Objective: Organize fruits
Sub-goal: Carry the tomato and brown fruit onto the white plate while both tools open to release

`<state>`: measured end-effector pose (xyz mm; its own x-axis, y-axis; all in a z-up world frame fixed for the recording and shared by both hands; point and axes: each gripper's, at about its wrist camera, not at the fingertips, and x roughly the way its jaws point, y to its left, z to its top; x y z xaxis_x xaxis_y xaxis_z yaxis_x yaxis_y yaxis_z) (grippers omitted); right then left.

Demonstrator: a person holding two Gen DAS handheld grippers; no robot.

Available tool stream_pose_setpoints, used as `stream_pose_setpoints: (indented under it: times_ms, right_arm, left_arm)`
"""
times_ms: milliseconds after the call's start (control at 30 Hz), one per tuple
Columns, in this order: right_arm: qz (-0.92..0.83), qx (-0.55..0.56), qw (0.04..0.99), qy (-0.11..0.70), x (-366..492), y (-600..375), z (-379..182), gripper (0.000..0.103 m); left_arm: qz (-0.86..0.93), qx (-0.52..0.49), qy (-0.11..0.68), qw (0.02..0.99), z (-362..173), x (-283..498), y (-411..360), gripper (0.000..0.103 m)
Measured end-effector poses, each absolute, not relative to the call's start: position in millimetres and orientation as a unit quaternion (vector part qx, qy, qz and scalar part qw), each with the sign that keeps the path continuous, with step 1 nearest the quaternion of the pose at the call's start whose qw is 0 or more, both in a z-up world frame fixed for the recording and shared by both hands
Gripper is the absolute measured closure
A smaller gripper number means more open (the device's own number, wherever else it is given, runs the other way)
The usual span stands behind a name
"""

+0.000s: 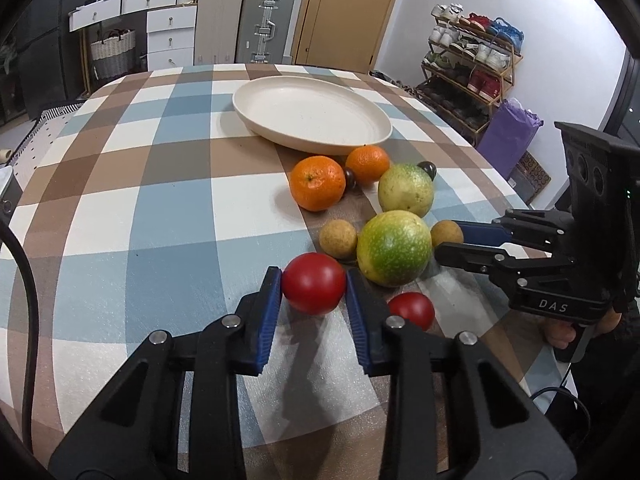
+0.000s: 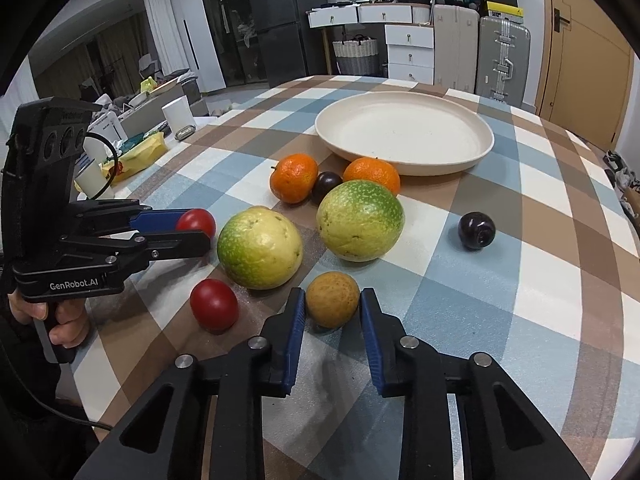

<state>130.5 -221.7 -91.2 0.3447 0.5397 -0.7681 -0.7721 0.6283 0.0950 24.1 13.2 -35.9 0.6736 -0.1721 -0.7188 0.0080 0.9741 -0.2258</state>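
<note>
Left gripper (image 1: pixel 314 286) clamped on near tomato (image 1: pixel 314 288). Second tomato (image 1: pixel 412 310) half hidden behind finger there, whole in right view. Right gripper (image 2: pixel 333 306) brackets brown fruit (image 2: pixel 333 299); pad contact unclear. Plate (image 2: pixel 404 160) far, bare.

I see a red tomato (image 1: pixel 313 289) pinched between blue pads, a second tomato (image 1: pixel 412 310) beside it, two green-yellow guavas (image 1: pixel 394 253), two oranges (image 1: pixel 317 182), tan longans (image 2: pixel 333 299), dark plums (image 2: pixel 476 230), and a bare cream plate (image 1: pixel 256 118) behind.
</note>
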Motion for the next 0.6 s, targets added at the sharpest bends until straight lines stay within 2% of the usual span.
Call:
stream_pose_setpoints:
  times_ms: [600]
  right_arm:
    - [0.389,-0.072,0.853,0.339,150,-254,-42,0.074]
  left_arm:
    - [-0.038,-0.114,0.330,0.936,8,38,14,0.074]
